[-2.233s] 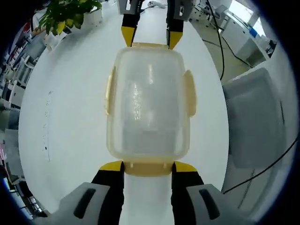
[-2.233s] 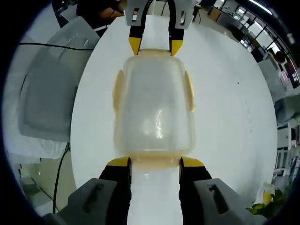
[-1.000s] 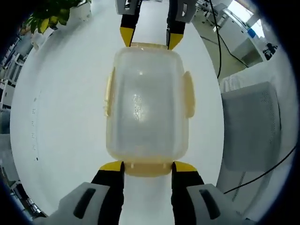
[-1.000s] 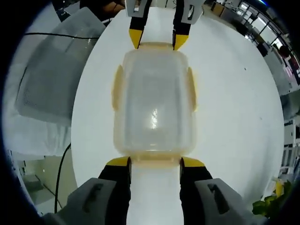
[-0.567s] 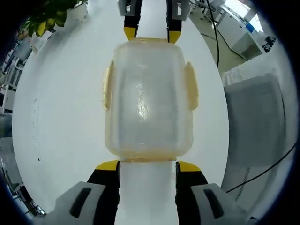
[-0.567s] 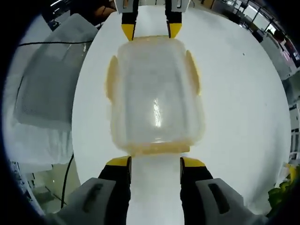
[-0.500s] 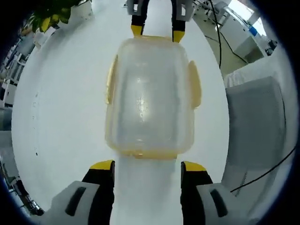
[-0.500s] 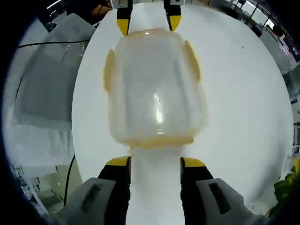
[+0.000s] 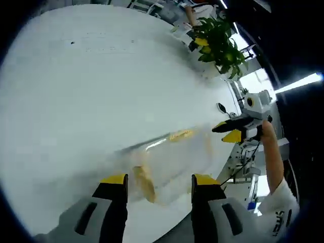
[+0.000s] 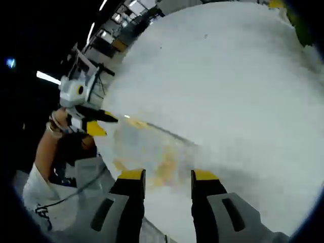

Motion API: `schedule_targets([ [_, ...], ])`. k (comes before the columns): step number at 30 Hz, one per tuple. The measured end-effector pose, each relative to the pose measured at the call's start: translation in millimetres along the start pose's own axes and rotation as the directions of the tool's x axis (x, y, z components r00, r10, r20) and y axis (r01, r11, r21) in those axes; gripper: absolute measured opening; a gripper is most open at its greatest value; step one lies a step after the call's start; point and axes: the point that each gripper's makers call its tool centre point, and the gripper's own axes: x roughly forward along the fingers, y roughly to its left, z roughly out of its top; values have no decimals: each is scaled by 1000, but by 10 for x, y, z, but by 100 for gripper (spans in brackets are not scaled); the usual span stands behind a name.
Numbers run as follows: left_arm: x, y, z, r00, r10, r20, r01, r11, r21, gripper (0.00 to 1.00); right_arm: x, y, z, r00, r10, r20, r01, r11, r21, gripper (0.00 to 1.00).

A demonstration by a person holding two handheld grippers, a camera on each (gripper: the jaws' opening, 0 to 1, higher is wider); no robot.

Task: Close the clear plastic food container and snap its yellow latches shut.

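Note:
The clear plastic container [image 9: 174, 154] with yellow latches lies on the white table [image 9: 91, 81], heavily blurred, just ahead of my left gripper [image 9: 158, 179], whose jaws stand open and apart from it. A yellow latch [image 9: 143, 182] shows near the left jaw. In the right gripper view the same container [image 10: 147, 144] is a blurred smear in front of my right gripper [image 10: 168, 175], also open with nothing between its jaws. Each gripper appears in the other's view, held by a person's hand: the right gripper [image 9: 234, 131] and the left gripper [image 10: 90, 120], both beside the container's end.
A potted green plant [image 9: 218, 43] stands at the far side of the table. A person's arm [image 9: 271, 157] and white sleeve [image 10: 38, 197] reach in at the table's edge. Dark room and ceiling lights lie beyond the table.
Both cameras have swung sharply and rolled, so the views are blurred. Both grippers have drawn back from the container's ends and now stand off to its side.

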Motion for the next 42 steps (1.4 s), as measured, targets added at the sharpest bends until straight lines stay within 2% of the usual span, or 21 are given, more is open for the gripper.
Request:
schedule_targets([
  [1,24,-12,-15,1000,-10,5,10,1000,8,43,35,-10,29,1000,-1,6,1,1000,-13,32],
  [2,48,-45,-38,1000,-23,2,23,1000,-7,43,58,-42,-18,1000,-23,-13,22,999,-30,31],
  [3,75,-112,-37,998,-55,20,56,996,-66,42,94,-47,-47,999,-34,-17,33,999,-38,30],
  [4,102,-155,-9,997,-70,43,75,989,-124,40,132,-99,-129,996,-68,-52,66,997,-48,27],
  [5,109,-144,-13,997,-58,46,63,989,-131,41,173,-81,-174,996,-62,-66,59,997,-51,26],
  [7,121,-104,-23,999,-35,27,38,993,-108,38,237,-31,-372,989,-51,-140,45,998,-40,23],
  [9,128,-72,-35,1000,-11,11,12,996,-86,33,293,-132,-418,978,-111,-178,98,992,-84,25],
  [10,135,-56,-24,1000,1,7,0,997,-80,30,312,-160,-429,974,-134,-184,115,987,-109,22],
  [11,137,-52,-25,1000,5,6,-5,997,-80,29,332,-223,-449,965,-185,-187,160,977,-143,19],
  [12,140,-37,-21,1000,10,4,-10,996,-87,27,374,-152,-399,976,-142,-168,120,984,-132,20],
  [15,138,33,-28,999,47,-4,-47,995,-92,21,330,-153,-422,970,-154,-186,132,983,-125,19],
  [21,146,22,-9,999,32,-11,-33,994,-106,20,336,-159,-422,972,-129,-198,113,989,-91,19],
  [25,149,31,-3,1000,18,-17,-20,994,-108,19,337,-143,-447,970,-128,-205,109,989,-99,18],
  [28,156,46,-1,1000,-9,-16,6,991,-135,18,343,-151,-436,971,-125,-203,105,989,-106,19],
  [29,174,-43,-2,998,-60,-11,58,987,-147,16,355,-151,-428,973,-115,-199,96,990,-103,19],
  [30,146,37,-15,999,-31,-12,28,985,-170,16,352,-163,-423,975,-110,-195,93,991,-95,19],
  [32,152,43,-23,999,-35,-6,33,988,-154,16,355,-164,-428,977,-93,-190,79,993,-83,19],
  [33,153,39,-19,999,-36,-1,35,987,-154,16,378,-177,-546,971,-83,-223,77,996,-34,19],
  [34,148,40,-25,999,-34,6,35,988,-149,16,405,-170,-511,978,-70,-196,65,997,-28,19],
  [36,152,34,-23,999,-35,13,37,988,-151,16,415,-151,-546,976,-75,-205,62,996,-69,18],
  [42,155,19,-12,999,-39,34,43,991,-124,17,464,-158,-530,973,-83,-215,67,994,-83,19],
])
